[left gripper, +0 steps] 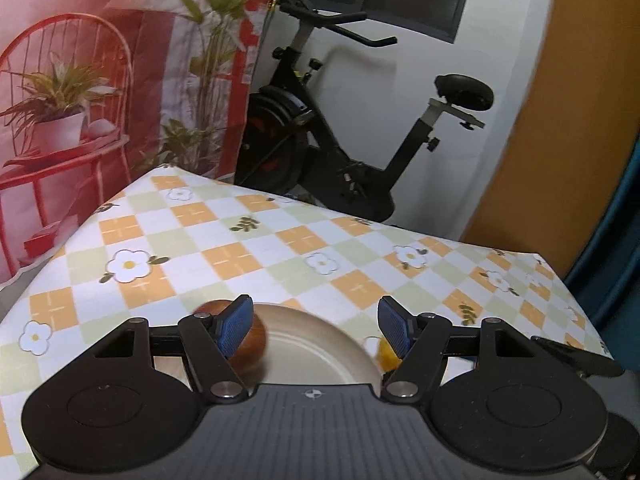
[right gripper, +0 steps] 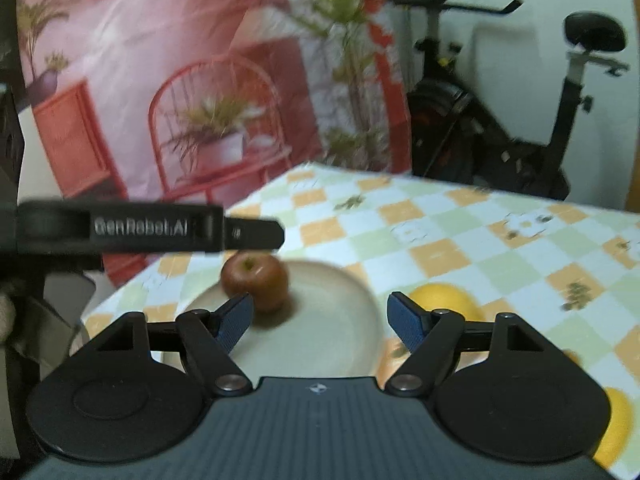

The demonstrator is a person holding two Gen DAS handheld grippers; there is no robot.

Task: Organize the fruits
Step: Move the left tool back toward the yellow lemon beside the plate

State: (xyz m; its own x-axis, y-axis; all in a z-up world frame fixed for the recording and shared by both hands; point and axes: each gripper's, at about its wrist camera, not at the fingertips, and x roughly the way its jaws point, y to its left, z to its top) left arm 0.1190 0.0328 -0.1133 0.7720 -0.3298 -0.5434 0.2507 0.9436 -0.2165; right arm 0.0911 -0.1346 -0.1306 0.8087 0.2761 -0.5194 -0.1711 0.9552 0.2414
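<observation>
Apple (right gripper: 256, 280) sits on the cream plate (right gripper: 340, 332), gathered as sorted fruit; yellow fruit (right gripper: 444, 300) waits beside it on the tabletop (right gripper: 440, 232). Left gripper (left gripper: 316, 326) and right gripper (right gripper: 320, 320) gape empty.

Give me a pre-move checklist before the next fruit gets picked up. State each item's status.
1. Apple sits on the plate: ok.
2. Right gripper is open, nothing between its fingers: ok.
3. Left gripper is open and holds nothing: ok.
4. Plate has bare room beside the apple for more fruit: ok.
5. Yellow fruit lies on the tablecloth just right of the plate, not yet on it: not ok.
6. Left gripper's body crosses the right wrist view above the apple; whether it blocks a reach: cannot tell.
</observation>
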